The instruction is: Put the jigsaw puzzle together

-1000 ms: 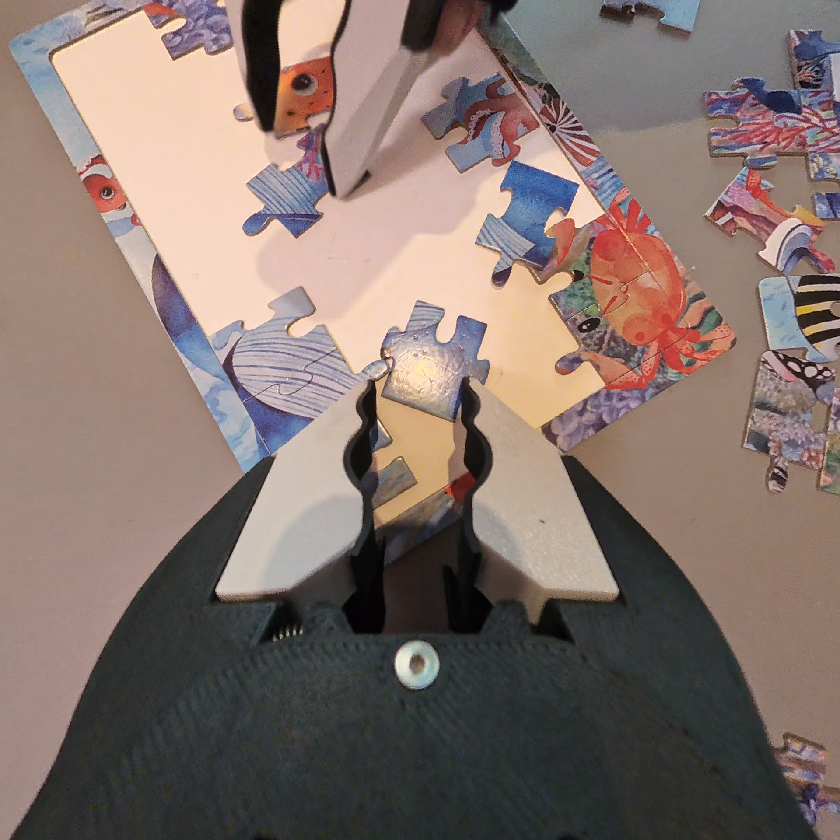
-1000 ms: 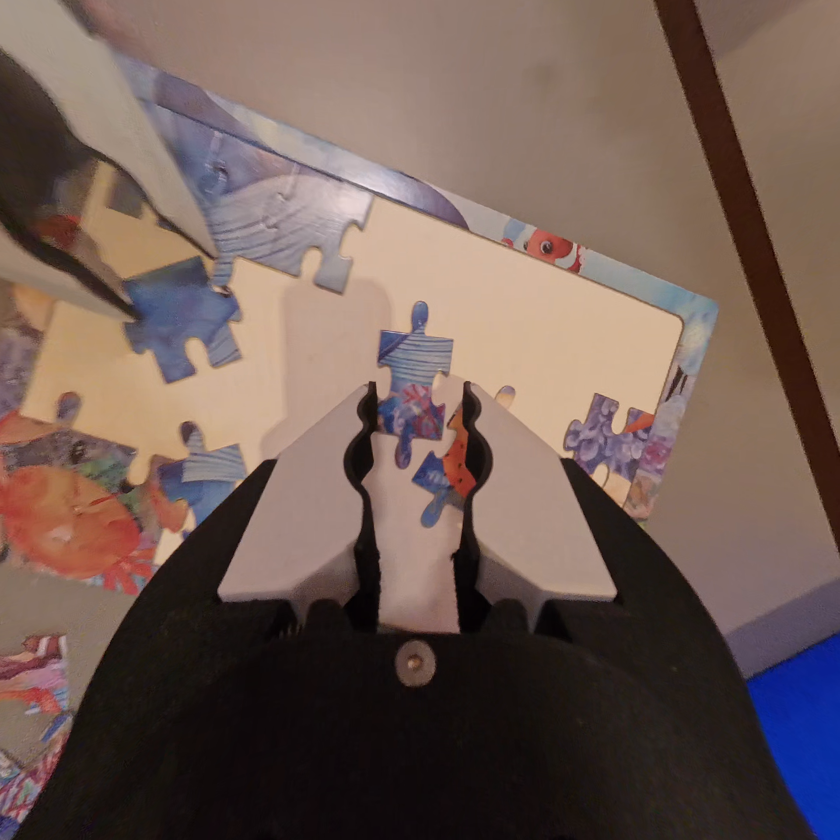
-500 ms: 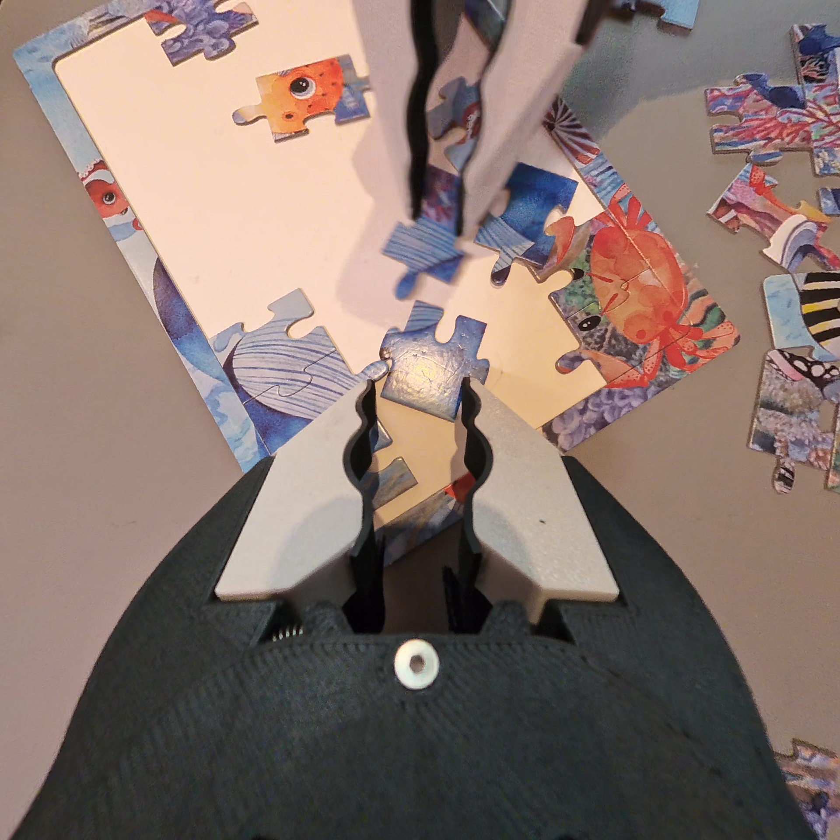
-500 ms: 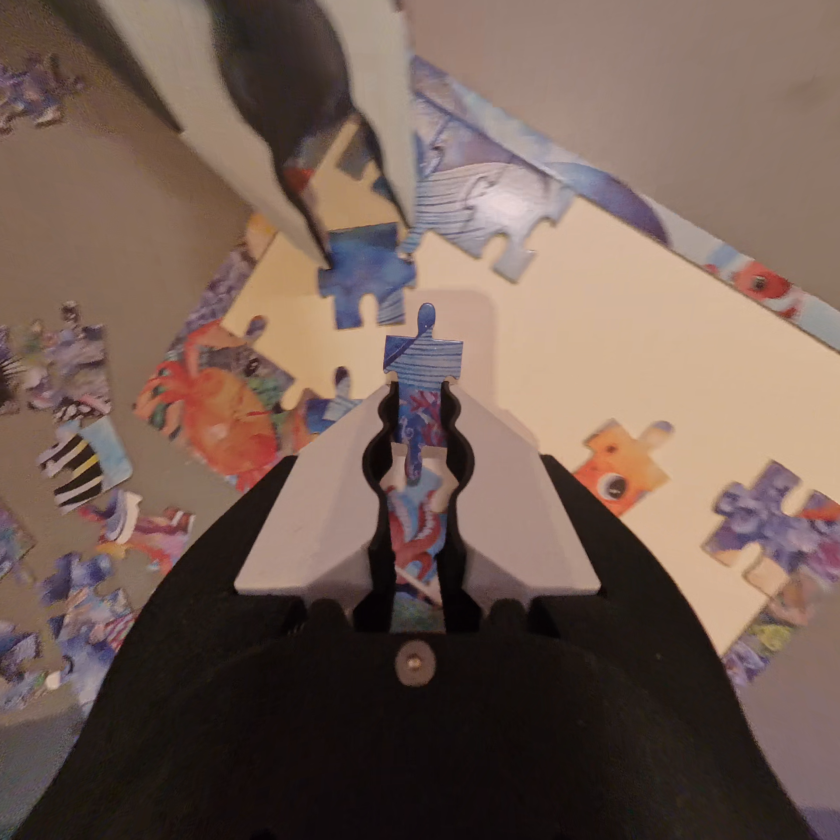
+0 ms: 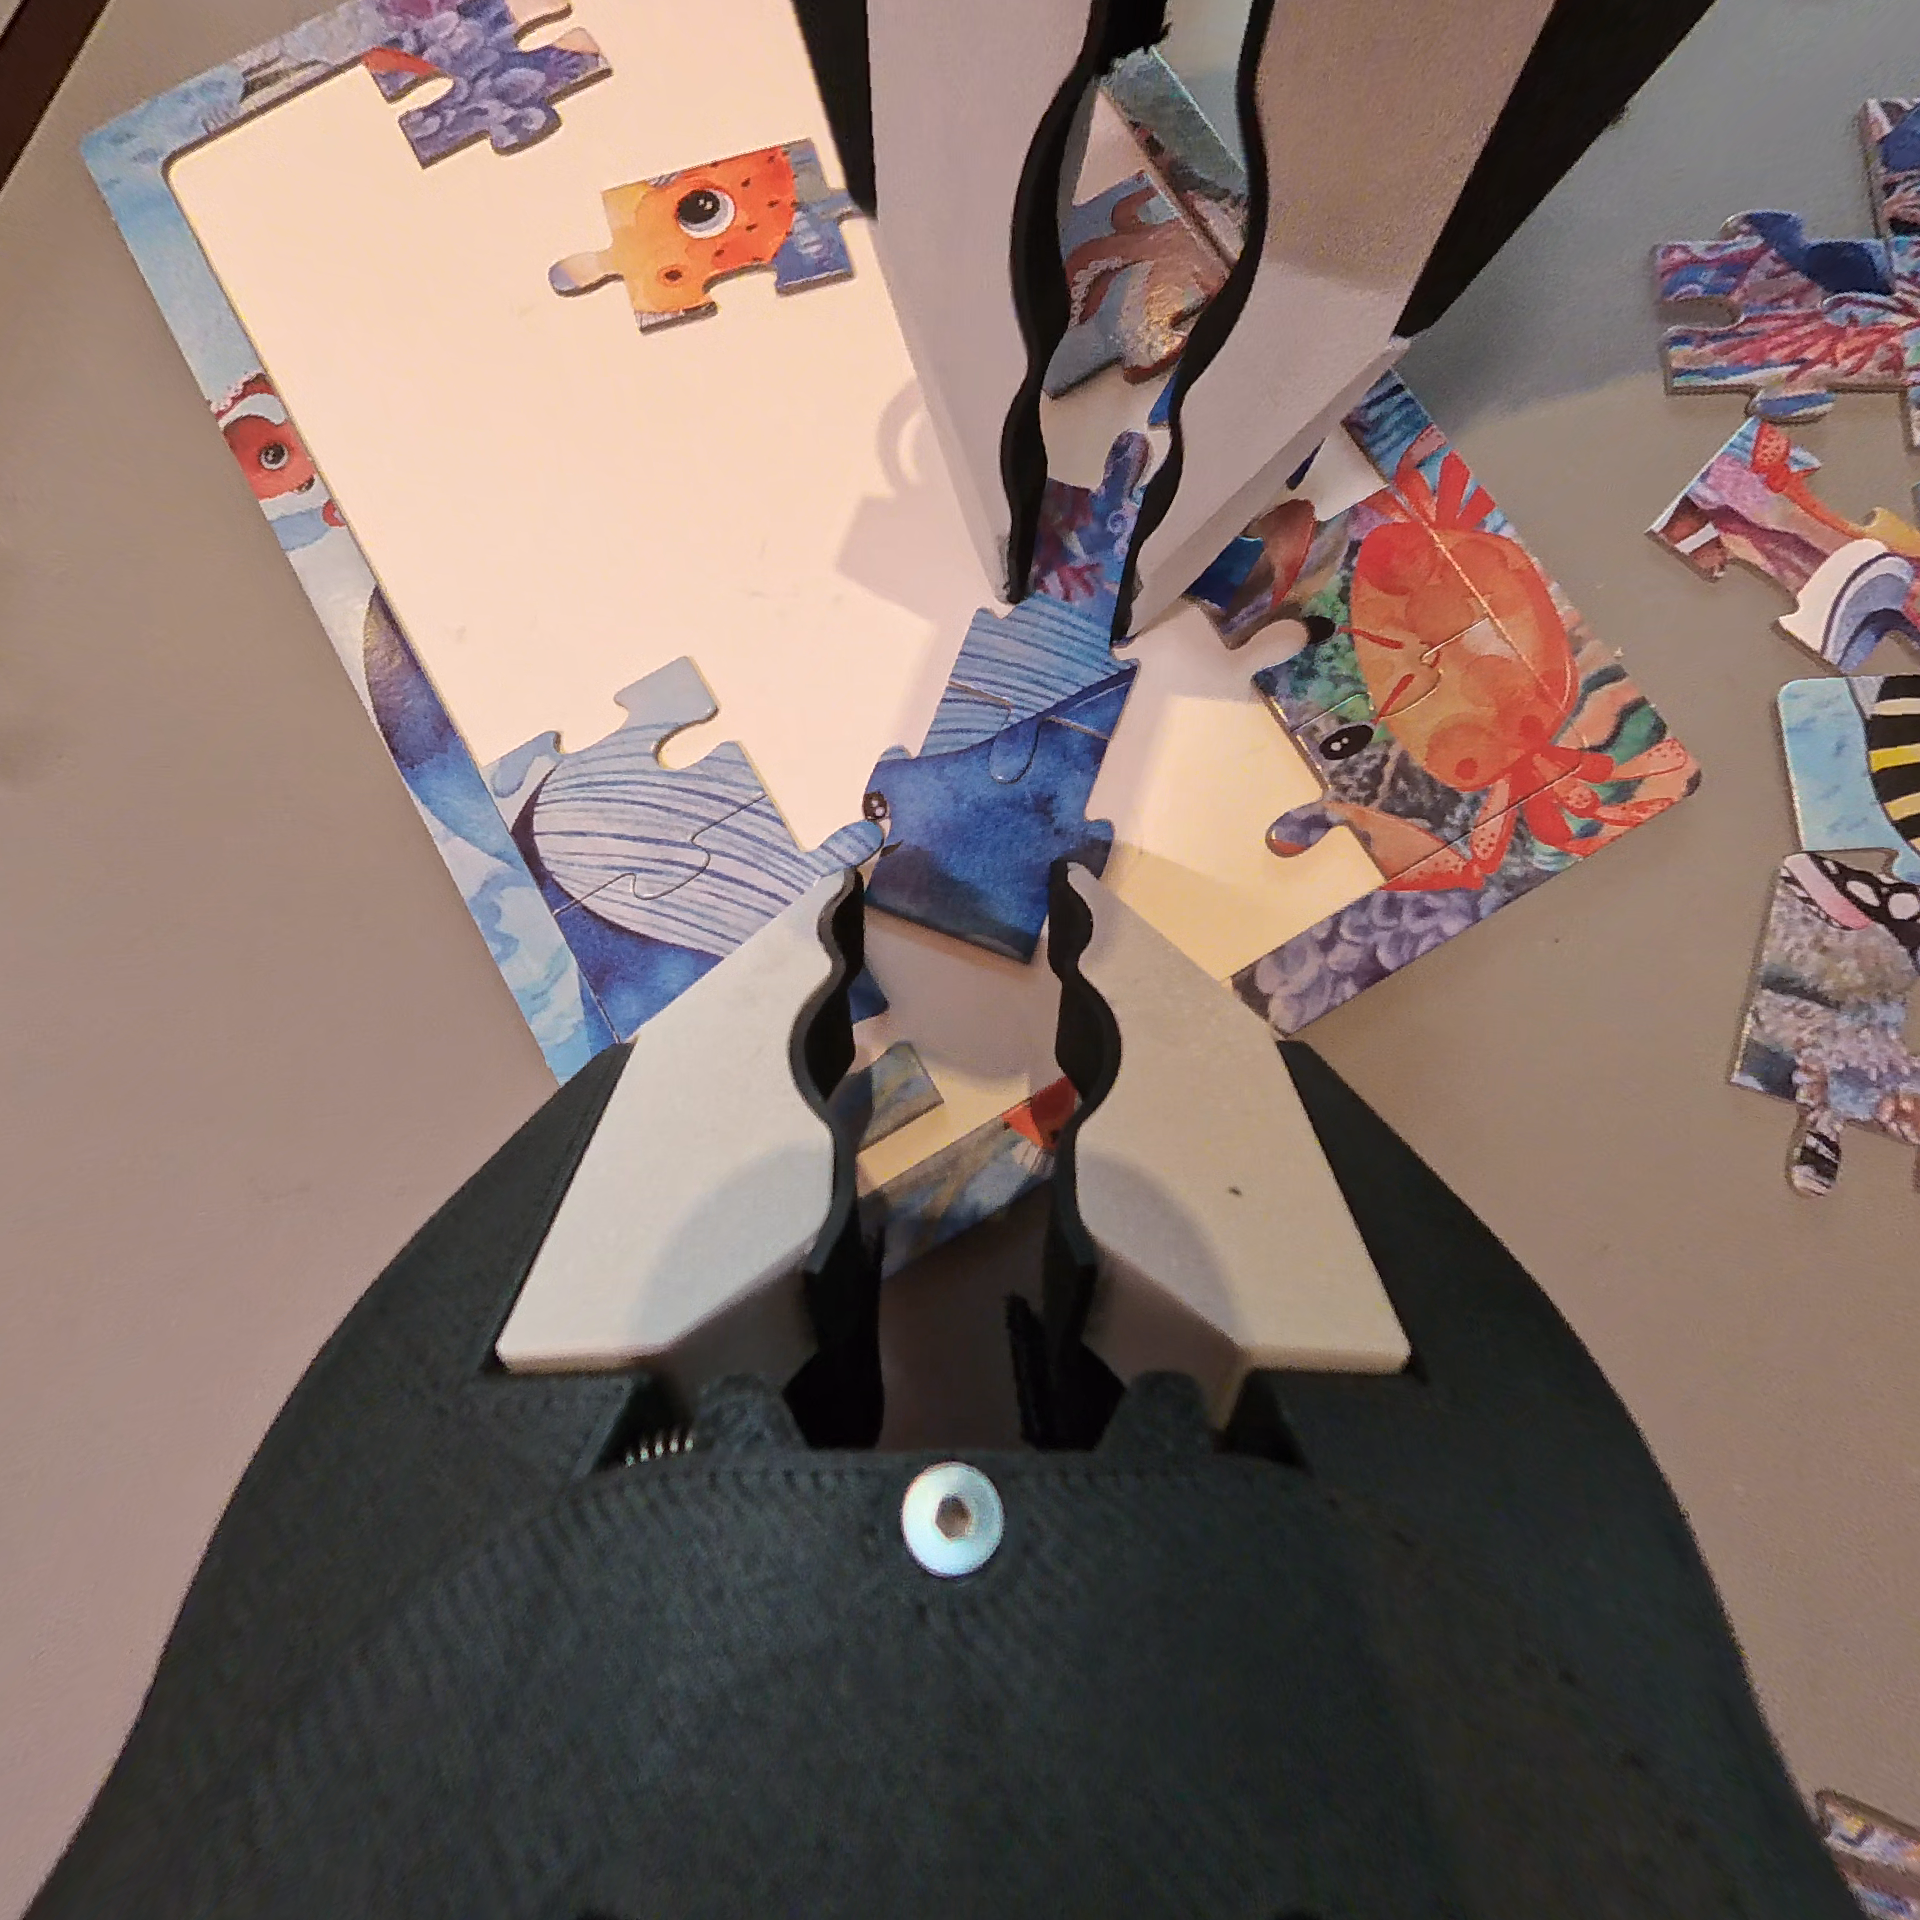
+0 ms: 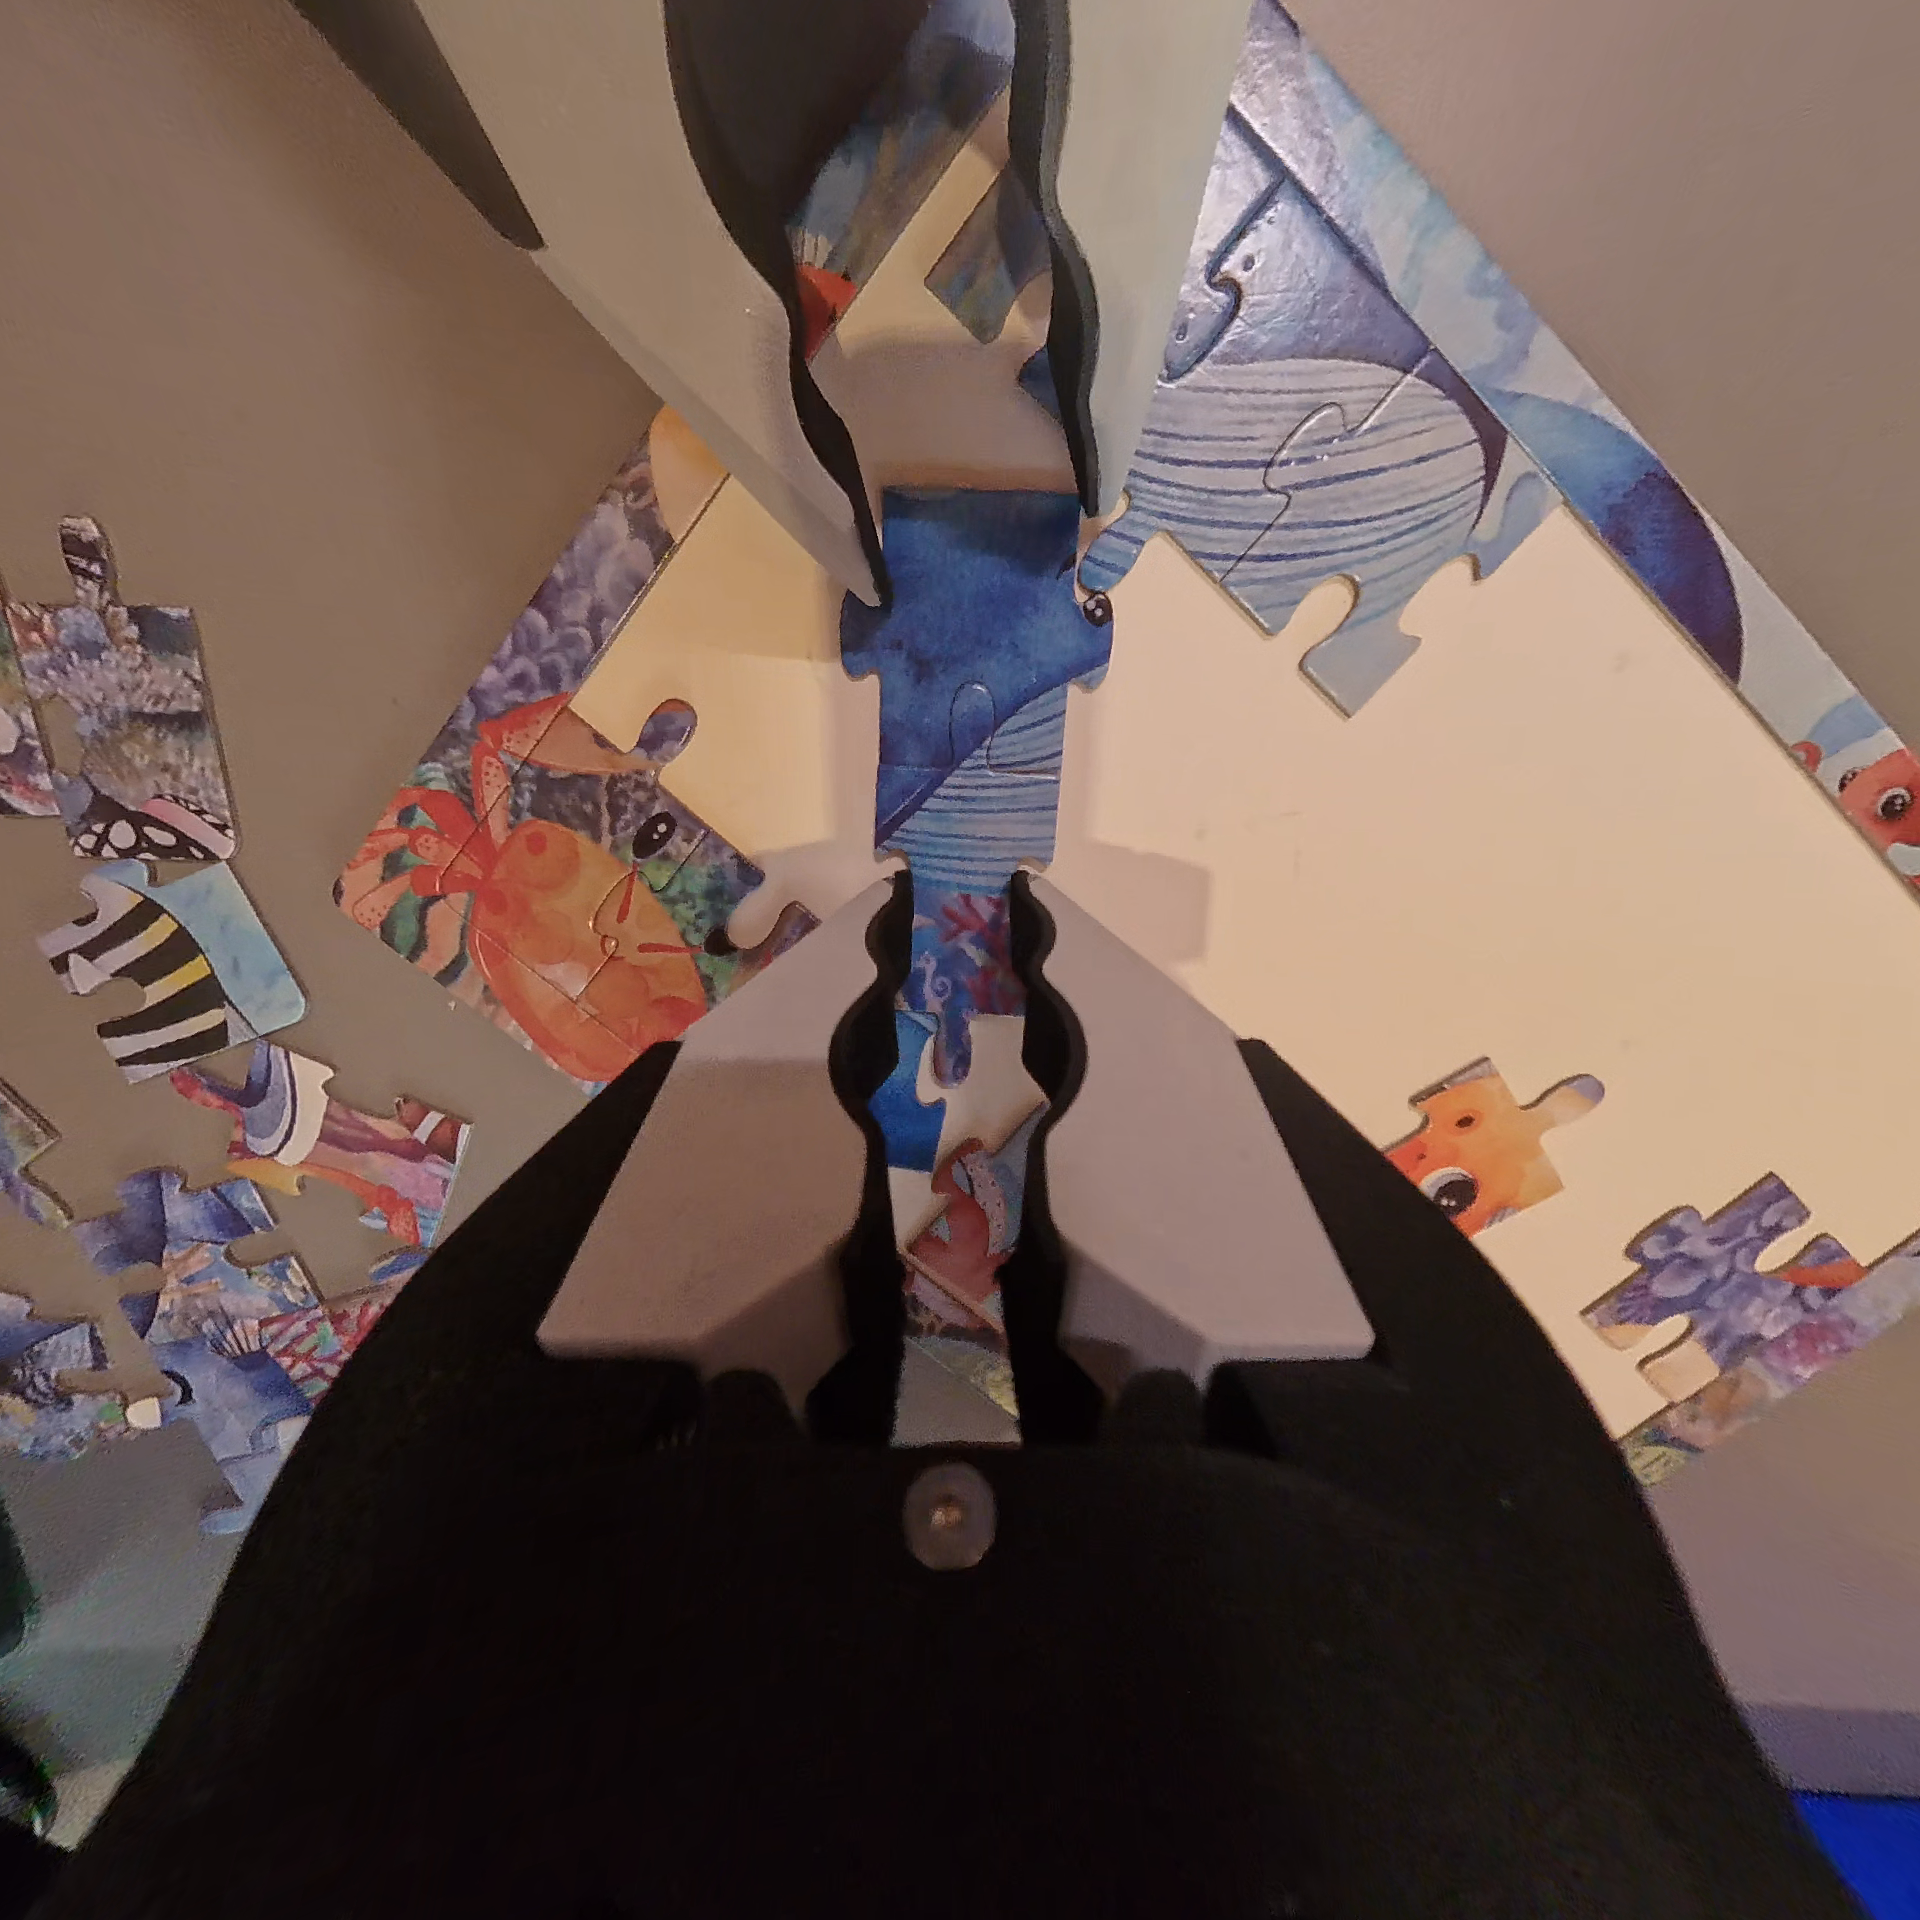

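Grey table (image 5: 187, 935): two tools, one puzzle board (image 5: 540, 499).

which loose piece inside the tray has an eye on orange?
The orange fish piece, alone on bare tray board; the purple coral piece nearby has no eye.

Both views set close above the puzzle tray (image 5: 312, 582) (image 6: 1558, 852), looking steeply down along own fingers from opposite sides, facing each other. Shared at frame centre: the joined blue pieces (image 5: 997, 790) (image 6: 977, 707); opposite gripper entering from the top edge.
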Action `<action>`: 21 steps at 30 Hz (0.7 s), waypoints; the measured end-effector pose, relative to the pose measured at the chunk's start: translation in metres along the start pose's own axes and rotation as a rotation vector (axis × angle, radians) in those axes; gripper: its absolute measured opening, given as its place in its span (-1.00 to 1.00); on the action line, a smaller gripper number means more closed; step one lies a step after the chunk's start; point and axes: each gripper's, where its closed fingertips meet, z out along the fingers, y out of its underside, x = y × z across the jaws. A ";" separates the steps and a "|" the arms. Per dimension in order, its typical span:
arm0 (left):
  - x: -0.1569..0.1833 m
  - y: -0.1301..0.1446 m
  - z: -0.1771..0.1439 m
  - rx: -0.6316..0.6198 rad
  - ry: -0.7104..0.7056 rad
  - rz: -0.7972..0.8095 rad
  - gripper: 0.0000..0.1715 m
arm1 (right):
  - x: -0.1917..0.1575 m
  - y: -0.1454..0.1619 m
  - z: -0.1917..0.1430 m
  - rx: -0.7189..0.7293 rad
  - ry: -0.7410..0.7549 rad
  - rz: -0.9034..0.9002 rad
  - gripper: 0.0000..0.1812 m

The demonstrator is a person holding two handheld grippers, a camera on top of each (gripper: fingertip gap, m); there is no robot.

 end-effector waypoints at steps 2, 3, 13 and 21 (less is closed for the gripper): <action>0.000 0.000 0.000 -0.001 0.001 0.000 -0.60 | 0.000 0.000 0.000 -0.027 -0.023 0.019 -0.82; 0.000 0.000 0.000 -0.001 0.001 0.002 -0.60 | 0.000 0.000 0.001 -0.041 -0.030 0.025 -0.82; 0.000 0.000 0.000 -0.004 0.004 0.010 -0.60 | 0.002 -0.021 -0.021 0.080 0.017 0.044 -0.96; 0.000 0.000 0.000 0.000 0.005 0.000 -0.60 | -0.001 -0.023 0.000 0.129 0.046 0.083 -1.00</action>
